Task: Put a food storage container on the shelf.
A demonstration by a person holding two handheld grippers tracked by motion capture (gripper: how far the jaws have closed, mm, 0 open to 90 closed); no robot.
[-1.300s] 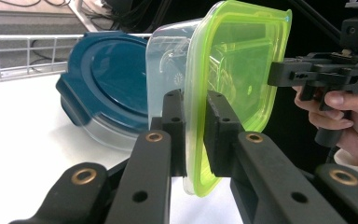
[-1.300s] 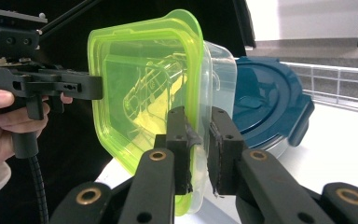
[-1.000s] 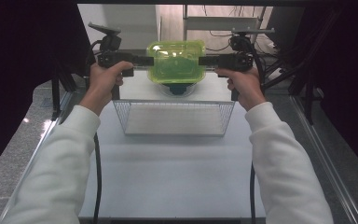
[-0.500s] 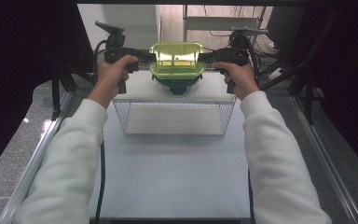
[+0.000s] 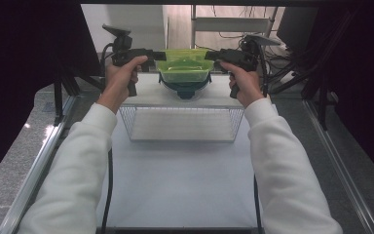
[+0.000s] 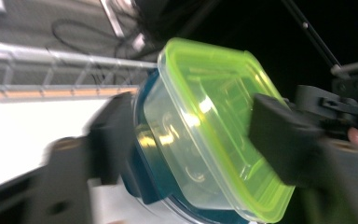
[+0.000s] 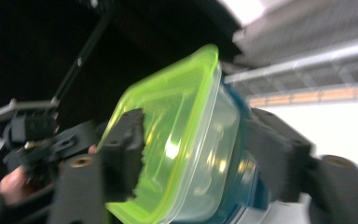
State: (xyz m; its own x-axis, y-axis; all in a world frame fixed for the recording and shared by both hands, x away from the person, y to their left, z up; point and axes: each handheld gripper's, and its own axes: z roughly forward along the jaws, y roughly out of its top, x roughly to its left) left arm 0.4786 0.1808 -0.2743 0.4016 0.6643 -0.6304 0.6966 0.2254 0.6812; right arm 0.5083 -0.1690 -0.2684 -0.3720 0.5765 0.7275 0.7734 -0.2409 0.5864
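We see the yellow-green lidded container (image 5: 183,68) sitting on top of a dark teal container (image 5: 185,90) at the far edge of the white surface (image 5: 175,180), just beyond the wire basket (image 5: 182,124). Its long axis runs side to side across the surface, so each short end faces one hand. The left tool (image 5: 159,56) meets the left end and the right tool (image 5: 211,54) the right end, both about equally near, level with the lid's rim.

In the left gripper view the left tool's jaws stand on either side of the stack, one dark jaw by the teal base and the other by the lid of the yellow-green container (image 6: 214,126); they have just been opening, and we judge that they no longer press on it. The right gripper view shows the same: the right tool's jaws straddle the container (image 7: 182,140), spread apart after just opening, with the stack between them but not gripped.

We judge the coming move to be a straight pull outward, each tool away from its own end.

We can read no brand, label or writing on either container.
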